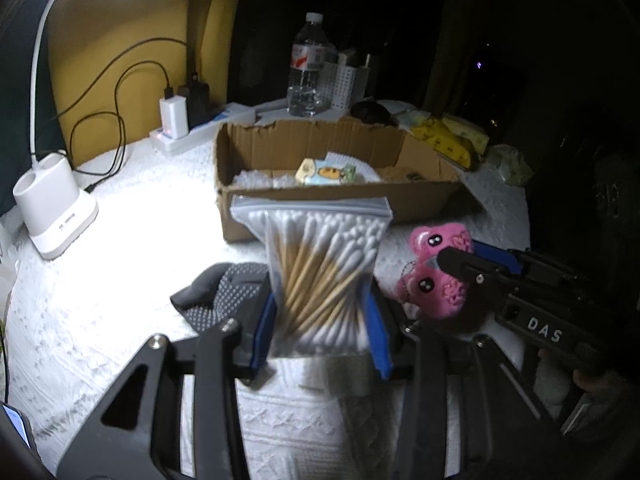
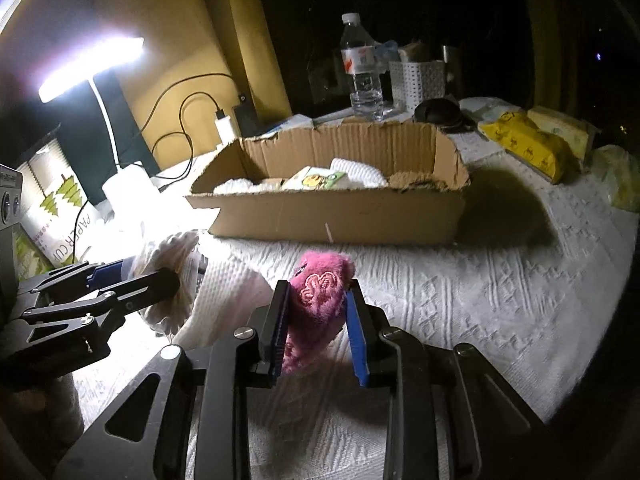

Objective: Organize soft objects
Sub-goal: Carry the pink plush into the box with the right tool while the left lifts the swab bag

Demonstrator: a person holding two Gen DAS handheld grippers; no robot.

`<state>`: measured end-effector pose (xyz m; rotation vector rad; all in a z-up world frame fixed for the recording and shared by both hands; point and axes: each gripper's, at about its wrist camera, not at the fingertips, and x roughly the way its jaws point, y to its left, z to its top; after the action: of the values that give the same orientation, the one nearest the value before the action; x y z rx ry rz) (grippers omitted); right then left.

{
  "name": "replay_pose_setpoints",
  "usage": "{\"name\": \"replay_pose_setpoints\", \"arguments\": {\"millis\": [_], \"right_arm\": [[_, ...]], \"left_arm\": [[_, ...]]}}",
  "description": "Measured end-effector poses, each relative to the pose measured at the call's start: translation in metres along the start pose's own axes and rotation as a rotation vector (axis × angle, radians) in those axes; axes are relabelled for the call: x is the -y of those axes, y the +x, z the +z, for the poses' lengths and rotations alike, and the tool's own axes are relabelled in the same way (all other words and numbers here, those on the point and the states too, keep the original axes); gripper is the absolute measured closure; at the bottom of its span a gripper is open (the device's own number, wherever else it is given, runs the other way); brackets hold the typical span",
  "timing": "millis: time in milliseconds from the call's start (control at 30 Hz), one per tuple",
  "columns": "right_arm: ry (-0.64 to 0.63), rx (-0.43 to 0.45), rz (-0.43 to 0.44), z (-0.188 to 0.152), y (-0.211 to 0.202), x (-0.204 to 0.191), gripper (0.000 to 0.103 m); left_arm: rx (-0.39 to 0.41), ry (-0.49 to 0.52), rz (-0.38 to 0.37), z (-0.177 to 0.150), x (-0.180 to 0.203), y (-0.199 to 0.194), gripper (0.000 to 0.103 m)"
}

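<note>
While both grippers hover over the desk [image 2: 500, 300] short of the box [image 2: 336, 220], each already carries a load, which suggests the two items are meant to go into the box together. The left gripper [image 1: 322, 320] has its blue fingers [image 1: 378, 326] closed on the lower half of a swab bag [image 1: 320, 256]. The bag stands upright with its zip seal on top, probably so the swabs stay bundled and the seal stays clear of the squeeze. The right gripper [image 2: 316, 328] pinches a pink plush [image 2: 320, 300] between its fingers [image 2: 356, 338], gripping it across the middle so the soft body compresses rather than slips. In the left view, the plush shows two faces with dark eyes and sits just right of the bag.

The box is open-topped, with torn edges, and is already partly filled. White knitted cloth lies along its floor, and a small packet [image 1: 326, 172] with a yellow cartoon print rests on top near the centre. Its right end looks bare, so there seems to be room for both items there.

A dark dotted sock [image 1: 224, 292] lies on the desk just left of the bag, seemingly not yet sorted. Behind the box stand a bottle [image 2: 362, 68] and a white basket [image 2: 416, 80]. Yellow packs [image 2: 528, 140] lie to the right.
</note>
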<state>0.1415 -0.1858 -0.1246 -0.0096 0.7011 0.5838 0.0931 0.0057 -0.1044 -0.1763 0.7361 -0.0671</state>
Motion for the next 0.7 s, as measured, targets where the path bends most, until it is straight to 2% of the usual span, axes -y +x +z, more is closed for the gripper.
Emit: {"name": "replay_pose_setpoints", "arguments": {"millis": [700], "right_arm": [[-0.014, 0.071, 0.004, 0.044, -0.012, 0.018, 0.075]], "left_arm": [[0.072, 0.031, -0.001, 0.047, 0.012, -0.005, 0.062]]}}
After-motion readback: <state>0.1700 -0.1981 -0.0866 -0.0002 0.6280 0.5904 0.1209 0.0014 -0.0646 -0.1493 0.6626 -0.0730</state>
